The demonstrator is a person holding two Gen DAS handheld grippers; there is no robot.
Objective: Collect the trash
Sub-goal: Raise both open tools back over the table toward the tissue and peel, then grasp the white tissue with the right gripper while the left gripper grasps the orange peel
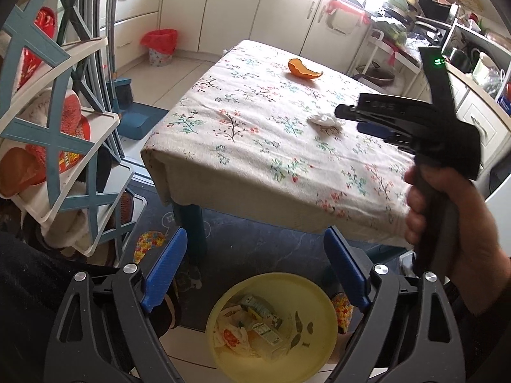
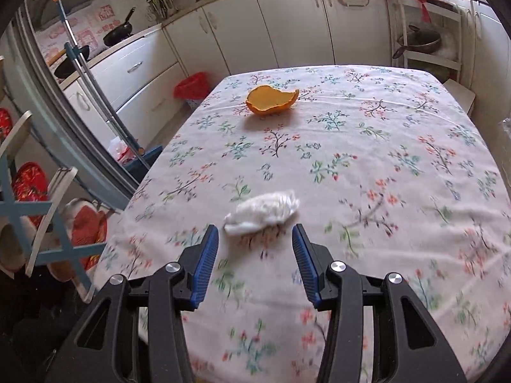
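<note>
A crumpled white tissue (image 2: 262,212) lies on the floral tablecloth (image 2: 351,166), just ahead of my open right gripper (image 2: 255,233); it also shows in the left wrist view (image 1: 324,119). An orange peel (image 2: 271,99) lies farther back on the table, also seen from the left (image 1: 303,69). My left gripper (image 1: 255,242) is open and empty, held off the table's near edge above a yellow bin (image 1: 271,325) on the floor that holds cartons and wrappers. The right gripper (image 1: 354,118), seen from the left wrist, hovers over the table by the tissue.
A blue and white shelf rack (image 1: 64,134) with red items stands at the left. A small bin with a red bag (image 1: 159,46) stands by the white cabinets (image 2: 287,22). A broom and dustpan (image 1: 134,118) lean beside the table. A pot rack (image 2: 421,44) is at the back right.
</note>
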